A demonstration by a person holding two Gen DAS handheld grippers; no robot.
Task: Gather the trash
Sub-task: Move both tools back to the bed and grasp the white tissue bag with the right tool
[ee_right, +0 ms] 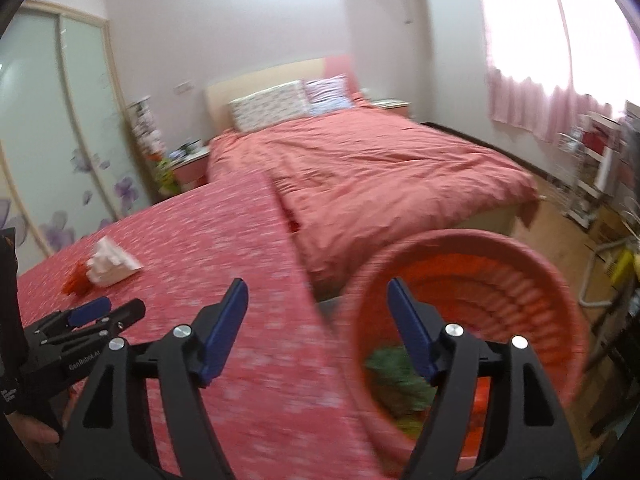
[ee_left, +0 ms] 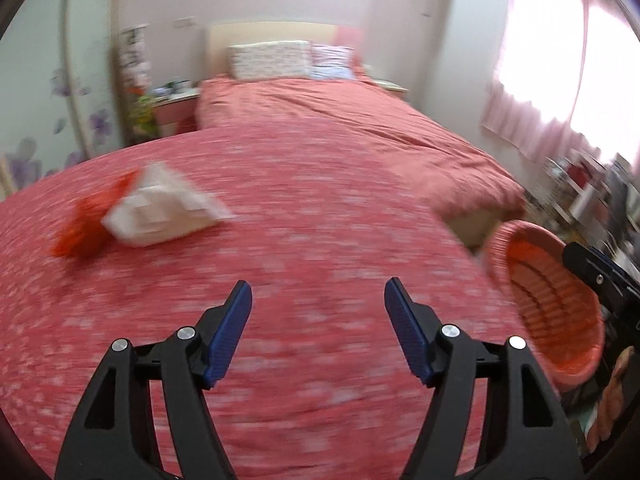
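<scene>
Centrally, the trash: a crumpled white tissue [ee_left: 160, 212] touching an orange wrapper [ee_left: 86, 224] lies on the red-covered bench [ee_left: 304, 240], well ahead and left of the left tool [ee_left: 318, 308], whose blue pads stand apart and empty, presumably readied for a grasp. At the bench's right edge a pink basket [ee_right: 472, 304] tilts its mouth toward the right tool [ee_right: 318, 306], likewise apart and holding nothing; green scraps [ee_right: 396, 380] lie inside, likely trash already collected. Lettering on the left tool's body, seen from the right wrist, reads "GenRobot.AI". Beyond stands a bed [ee_right: 380, 168].
</scene>
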